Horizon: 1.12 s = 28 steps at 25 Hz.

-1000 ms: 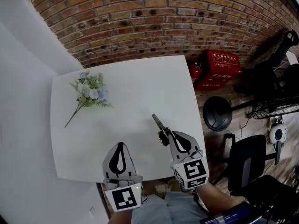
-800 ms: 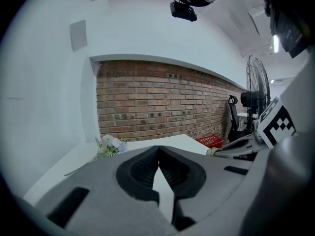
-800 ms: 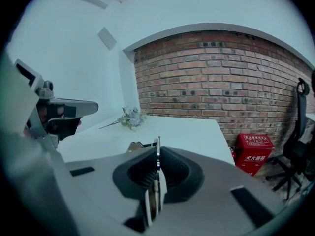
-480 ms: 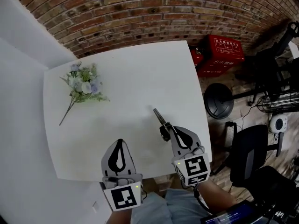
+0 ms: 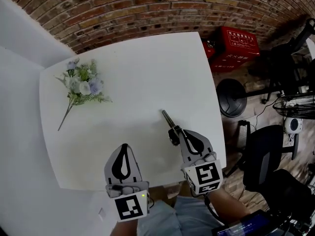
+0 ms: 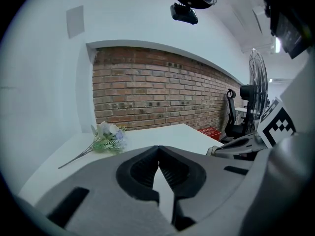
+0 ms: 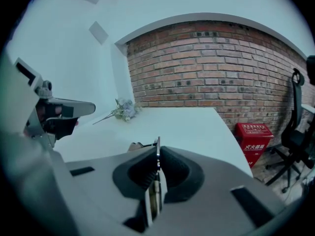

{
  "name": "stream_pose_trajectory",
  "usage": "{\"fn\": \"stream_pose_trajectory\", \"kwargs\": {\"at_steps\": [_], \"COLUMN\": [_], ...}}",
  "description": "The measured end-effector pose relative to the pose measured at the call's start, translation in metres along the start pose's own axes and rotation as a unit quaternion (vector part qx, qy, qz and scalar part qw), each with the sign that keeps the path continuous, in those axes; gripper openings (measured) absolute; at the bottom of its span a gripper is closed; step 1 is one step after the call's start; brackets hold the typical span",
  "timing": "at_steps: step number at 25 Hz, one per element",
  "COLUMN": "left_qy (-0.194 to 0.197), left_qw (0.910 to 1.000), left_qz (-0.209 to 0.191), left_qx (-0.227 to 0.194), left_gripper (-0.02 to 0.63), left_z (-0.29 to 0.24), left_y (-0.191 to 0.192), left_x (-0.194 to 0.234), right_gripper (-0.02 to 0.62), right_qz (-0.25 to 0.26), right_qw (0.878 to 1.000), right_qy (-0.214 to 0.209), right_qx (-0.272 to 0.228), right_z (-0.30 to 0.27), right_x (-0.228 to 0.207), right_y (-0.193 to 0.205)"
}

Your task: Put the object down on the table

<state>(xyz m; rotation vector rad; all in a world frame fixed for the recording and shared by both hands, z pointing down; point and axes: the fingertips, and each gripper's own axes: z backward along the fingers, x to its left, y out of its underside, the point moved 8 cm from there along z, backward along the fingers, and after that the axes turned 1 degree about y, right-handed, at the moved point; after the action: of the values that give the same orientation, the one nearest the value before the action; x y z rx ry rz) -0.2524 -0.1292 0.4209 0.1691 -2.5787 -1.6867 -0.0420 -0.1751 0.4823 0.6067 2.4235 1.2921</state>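
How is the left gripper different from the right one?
The right gripper pinches a thin object; the left gripper holds nothing. The right gripper reaches farther over the table than the left gripper, which stays nearer the table's front edge. Both are grey and both are shut.

Table [image 5: 147, 73] seen as smooth matt white, brick wall [image 5: 147, 4] rough and unglazed, right gripper [image 5: 176, 131] moulded in matt grey plastic, thin tool [image 5: 167, 117] finished in dull metal

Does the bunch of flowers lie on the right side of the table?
No, the bunch of flowers lies near the far left corner of the white table.
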Motion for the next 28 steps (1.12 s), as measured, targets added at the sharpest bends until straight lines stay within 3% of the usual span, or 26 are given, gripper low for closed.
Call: {"fn": "stream_pose_trajectory", "kwargs": {"at_steps": [17,28], "left_qy": [0.002,0.003], "left_qw": [0.9999,0.9999], "left_qz": [-0.002,-0.004], "left_qx": [0.013,0.010], "left_gripper": [0.009,0.009], "left_z": [-0.0023,-0.0027], "left_y": [0.0073,0.0077], "left_x": [-0.0001,-0.0005], "right_gripper": [0.023,0.072], "right_qz": [-0.010,-0.013], "right_qw": [1.000,1.000], "right_qy": [-0.001,-0.010], "right_qx": [-0.003,-0.002], "right_z": [0.0001,0.0005], "right_x": [0.0000,0.0029], "right_y": [0.0065,0.0097]}}
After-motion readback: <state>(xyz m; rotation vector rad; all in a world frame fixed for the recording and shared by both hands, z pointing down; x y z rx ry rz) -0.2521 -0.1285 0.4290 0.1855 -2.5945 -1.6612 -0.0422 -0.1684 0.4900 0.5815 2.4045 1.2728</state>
